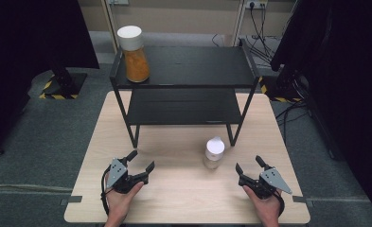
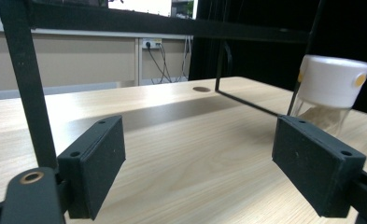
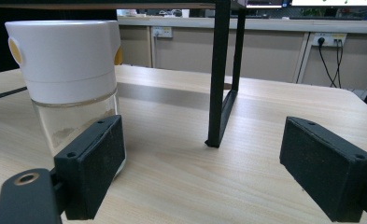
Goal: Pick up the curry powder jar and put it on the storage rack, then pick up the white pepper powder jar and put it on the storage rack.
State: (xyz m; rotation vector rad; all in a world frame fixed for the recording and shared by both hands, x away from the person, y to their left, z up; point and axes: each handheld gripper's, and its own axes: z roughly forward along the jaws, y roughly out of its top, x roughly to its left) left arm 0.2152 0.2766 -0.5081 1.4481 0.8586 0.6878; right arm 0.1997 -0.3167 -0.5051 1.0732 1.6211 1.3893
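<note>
A small clear jar with a white lid (image 1: 214, 153) stands on the wooden table (image 1: 183, 198), just in front of the black two-tier rack (image 1: 188, 66). On the rack's top shelf, at its left end, stands a taller jar of orange powder (image 1: 135, 56) with a white lid. My left gripper (image 1: 141, 161) rests low at the front left, open and empty; in the left gripper view (image 2: 202, 158) the small jar (image 2: 330, 93) stands off to the right beyond the jaws. My right gripper (image 1: 248, 164) is open to the jar's right; in the right gripper view (image 3: 218, 163) the jar (image 3: 69, 79) stands just behind the left pad.
The rack's front legs (image 3: 218, 74) stand on the table between the grippers and the shelves. The lower shelf (image 1: 183, 106) is bare. Black curtains and stands flank the table, and cables run along the floor at the back right.
</note>
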